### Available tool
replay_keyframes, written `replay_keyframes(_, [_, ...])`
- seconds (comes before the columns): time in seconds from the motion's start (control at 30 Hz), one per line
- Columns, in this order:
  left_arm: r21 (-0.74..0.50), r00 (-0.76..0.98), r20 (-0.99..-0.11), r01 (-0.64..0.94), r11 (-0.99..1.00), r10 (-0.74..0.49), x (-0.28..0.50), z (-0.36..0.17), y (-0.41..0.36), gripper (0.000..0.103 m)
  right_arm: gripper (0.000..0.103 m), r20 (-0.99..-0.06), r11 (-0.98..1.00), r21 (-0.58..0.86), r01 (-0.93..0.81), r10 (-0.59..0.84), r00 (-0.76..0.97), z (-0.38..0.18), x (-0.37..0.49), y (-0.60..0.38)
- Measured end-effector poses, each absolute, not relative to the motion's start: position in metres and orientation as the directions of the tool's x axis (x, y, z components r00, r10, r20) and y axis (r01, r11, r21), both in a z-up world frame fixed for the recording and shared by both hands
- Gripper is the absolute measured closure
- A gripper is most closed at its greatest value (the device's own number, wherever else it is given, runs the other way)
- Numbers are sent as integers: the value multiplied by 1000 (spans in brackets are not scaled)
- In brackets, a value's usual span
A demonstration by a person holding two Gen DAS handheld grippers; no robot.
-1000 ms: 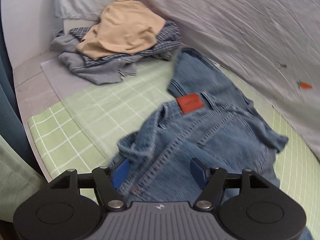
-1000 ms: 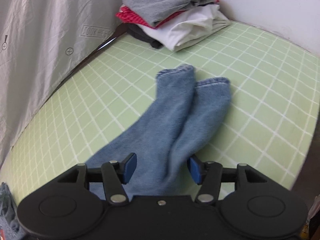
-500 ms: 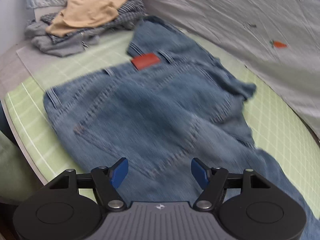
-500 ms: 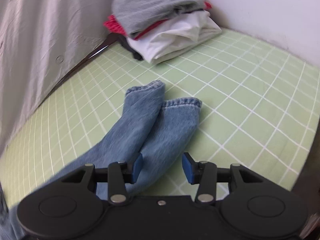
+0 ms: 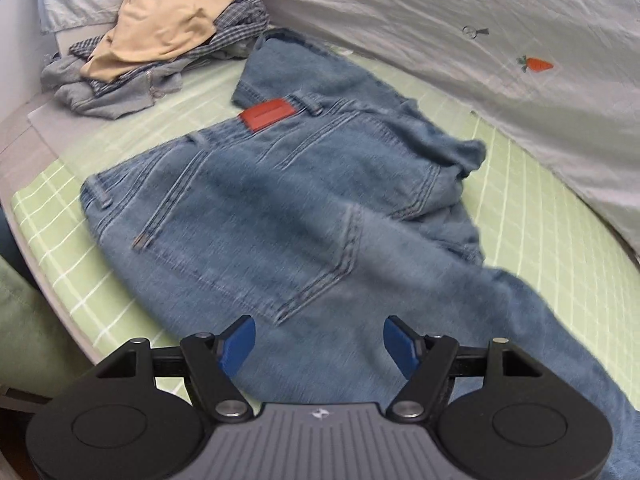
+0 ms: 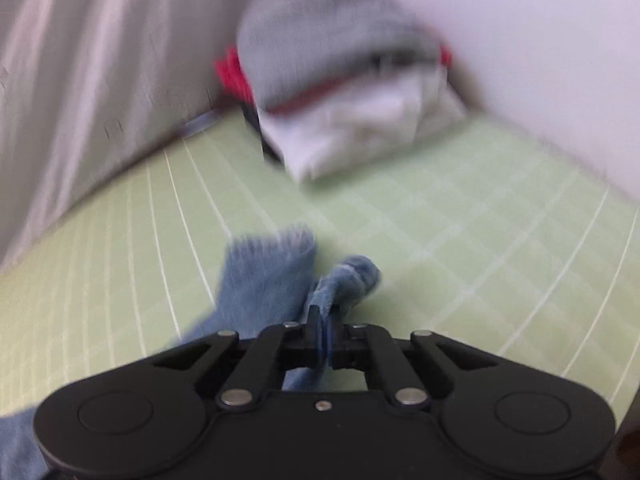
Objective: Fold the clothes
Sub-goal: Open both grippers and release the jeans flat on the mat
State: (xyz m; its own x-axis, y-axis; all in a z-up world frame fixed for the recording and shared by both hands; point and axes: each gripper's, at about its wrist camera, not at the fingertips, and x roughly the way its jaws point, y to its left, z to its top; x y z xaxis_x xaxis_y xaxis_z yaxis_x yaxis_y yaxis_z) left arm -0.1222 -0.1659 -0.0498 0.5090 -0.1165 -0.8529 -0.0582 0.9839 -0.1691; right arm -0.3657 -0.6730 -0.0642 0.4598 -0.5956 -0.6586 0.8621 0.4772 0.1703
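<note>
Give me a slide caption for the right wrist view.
Right gripper shut on a jeans leg near its cuff, on the green checked sheet.

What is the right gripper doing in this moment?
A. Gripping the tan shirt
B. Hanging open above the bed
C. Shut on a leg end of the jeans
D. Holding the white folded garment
C: the right gripper has its jaws closed with the jeans pinched between them.

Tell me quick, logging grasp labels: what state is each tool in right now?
Left tool: open, empty, above the jeans.
Right tool: closed on a jeans leg near its hem.
</note>
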Motion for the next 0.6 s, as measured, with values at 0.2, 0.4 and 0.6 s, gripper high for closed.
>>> replay_keyframes(0.2, [-184,496,-859,-62,981,-129,-114,-55,-174,28,100,-571,373,28,927,-755,321,-24,-413,-657])
replay_keyframes(0.4, [-195,478,-868,-76,978,-136,-108,-61,-175,28,70,-750,313,-89,946,-646,143,-75,-425,-661])
replay_keyframes(0.6, [-201,473,-871,-95,975,-134,-104,-66,-164,27,13,-721,353,-124,927,-674,160,-74,-405,-635])
